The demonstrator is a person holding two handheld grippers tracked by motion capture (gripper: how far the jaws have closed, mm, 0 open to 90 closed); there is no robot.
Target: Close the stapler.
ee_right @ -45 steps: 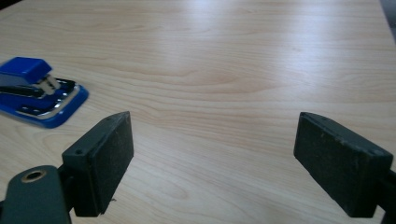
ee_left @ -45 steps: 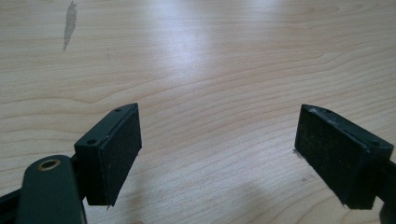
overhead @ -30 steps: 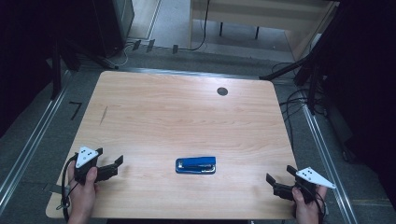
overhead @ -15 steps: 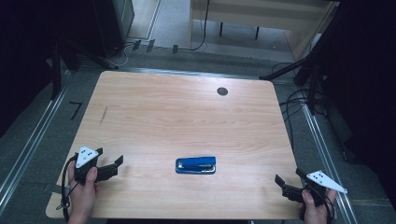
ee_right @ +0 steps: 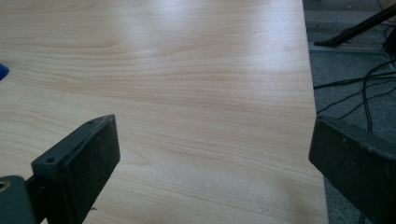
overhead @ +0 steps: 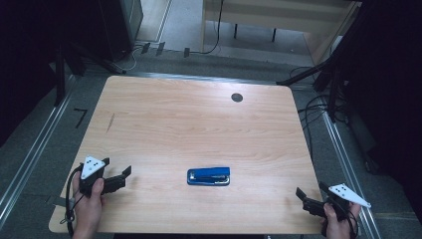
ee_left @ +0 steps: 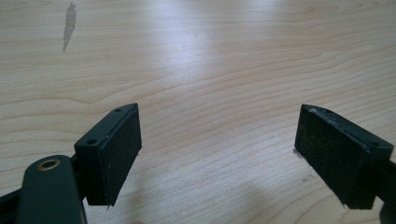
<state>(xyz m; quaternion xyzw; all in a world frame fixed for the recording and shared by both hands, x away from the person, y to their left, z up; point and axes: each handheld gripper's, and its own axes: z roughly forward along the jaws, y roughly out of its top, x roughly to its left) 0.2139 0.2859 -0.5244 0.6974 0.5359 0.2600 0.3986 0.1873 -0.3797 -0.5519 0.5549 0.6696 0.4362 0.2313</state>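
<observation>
**Right tongs pulled back to the table corner, stapler untouched**

Between the two pairs of tongs, on the near half of the wooden table [overhead: 199,124], lies the blue stapler [overhead: 208,176], flat and lengthwise across the person's front, well apart from both. The left tongs [overhead: 122,175] rest at the near left of the table with their tips aimed at the stapler. In the left gripper view their jaws stand wide apart over bare wood, holding nothing, with a grey scuff mark [ee_left: 69,24] farther off on the board.

The change is on the other side. A second ago the right tongs [overhead: 301,196] sat higher and closer in along the right edge; over the last second they have slid back and outward, and now sit at the near right corner, partly over the table's edge. The right gripper view bears this out: jaws released and wide, one over wood and the other over the grey floor with its cables [ee_right: 359,93], and just a sliver of the stapler [ee_right: 3,71] at the left border. The left tongs and the stapler have not moved in that time.

I judge that no grasp has begun. The right hand seems to be settling into a start pose rather than reaching, so the left tongs, already aimed, look the likelier to go first.
</observation>
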